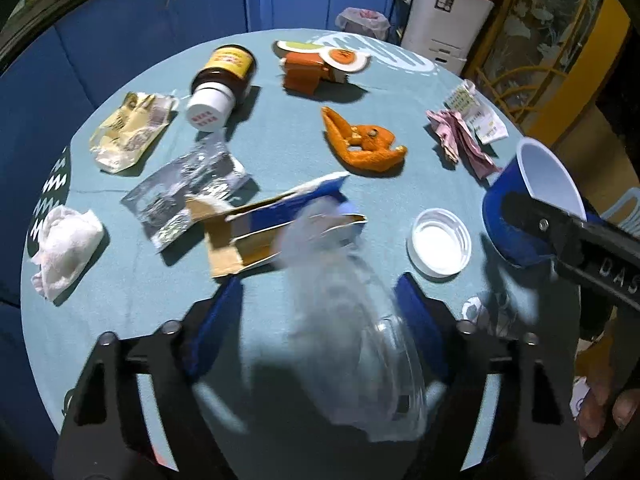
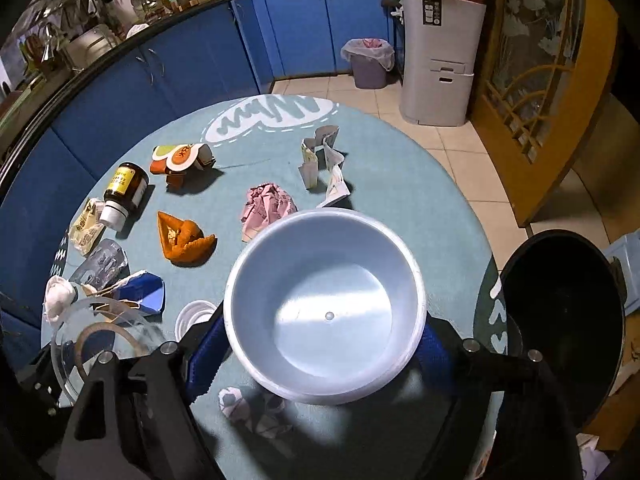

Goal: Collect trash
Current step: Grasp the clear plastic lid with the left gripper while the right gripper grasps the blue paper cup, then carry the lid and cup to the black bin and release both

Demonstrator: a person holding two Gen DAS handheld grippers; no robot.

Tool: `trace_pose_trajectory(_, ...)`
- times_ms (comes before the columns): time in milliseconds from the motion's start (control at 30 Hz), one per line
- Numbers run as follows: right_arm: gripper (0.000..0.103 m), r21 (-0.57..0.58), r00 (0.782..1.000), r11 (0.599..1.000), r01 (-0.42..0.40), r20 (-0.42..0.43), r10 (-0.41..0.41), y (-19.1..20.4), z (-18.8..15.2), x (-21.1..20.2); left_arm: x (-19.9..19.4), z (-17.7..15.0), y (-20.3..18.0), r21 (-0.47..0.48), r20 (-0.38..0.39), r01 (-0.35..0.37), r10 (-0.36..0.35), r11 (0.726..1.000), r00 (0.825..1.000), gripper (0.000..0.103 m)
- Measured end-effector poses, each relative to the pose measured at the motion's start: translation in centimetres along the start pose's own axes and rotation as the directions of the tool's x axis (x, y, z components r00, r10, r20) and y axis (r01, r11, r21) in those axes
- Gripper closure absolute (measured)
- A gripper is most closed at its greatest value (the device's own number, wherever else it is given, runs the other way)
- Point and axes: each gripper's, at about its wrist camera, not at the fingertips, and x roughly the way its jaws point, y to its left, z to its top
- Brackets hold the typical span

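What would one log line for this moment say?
left gripper: open around clear cup | right gripper: shut on blue cup | table: trash scattered

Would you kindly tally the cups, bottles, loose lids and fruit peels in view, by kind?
Cups: 2 (blue cup, clear cup)
Bottles: 1 (brown bottle)
Loose lids: 1 (white lid)
Peels: 1 (orange peel)
Total: 5
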Motion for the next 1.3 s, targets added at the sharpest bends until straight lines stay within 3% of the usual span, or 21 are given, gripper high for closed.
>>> trace_pose_trajectory(33,0.024,-0.004,1.000,1.000,-0.006,0.004,0.007,0.1,-0.1,-0.2,-0.2,0.0,0.3,-0.009,0.003,-0.003,0.003,1.000,1.000,0.039)
trace_pose_trajectory(100,0.024,-0.007,1.000,1.000,-0.010,0.016,0.010,0.1,-0.2,-0.6,-0.7,0.0,0.5,-0.016,0.004,0.044,-0.044,0.999,0.999,0.071)
trace_pose_trajectory(267,0.024,-0.009,0.999,1.000,-0.015,0.037,0.015,0.3,-0.5,-1.7,-1.1,-0.1,0.7,-0.039,-0.007,0.085,-0.085,0.996,0.996,0.089)
trace_pose_trajectory(733,0.024,0.000,0.996,1.000,-0.014,0.092,0.014,-0.3,-1.3,-4.8,-5.3,0.3,-1.3,0.022,0.110,0.144,-0.146,0.989,0.983,0.090)
trace_pose_trajectory(1300,0.024,0.101,0.987,0.994,0.027,0.154,-0.043,-5.4,-2.1,-8.4,-5.9,2.3,-7.1,0.134,0.150,0.164,-0.183,0.977,0.972,0.090)
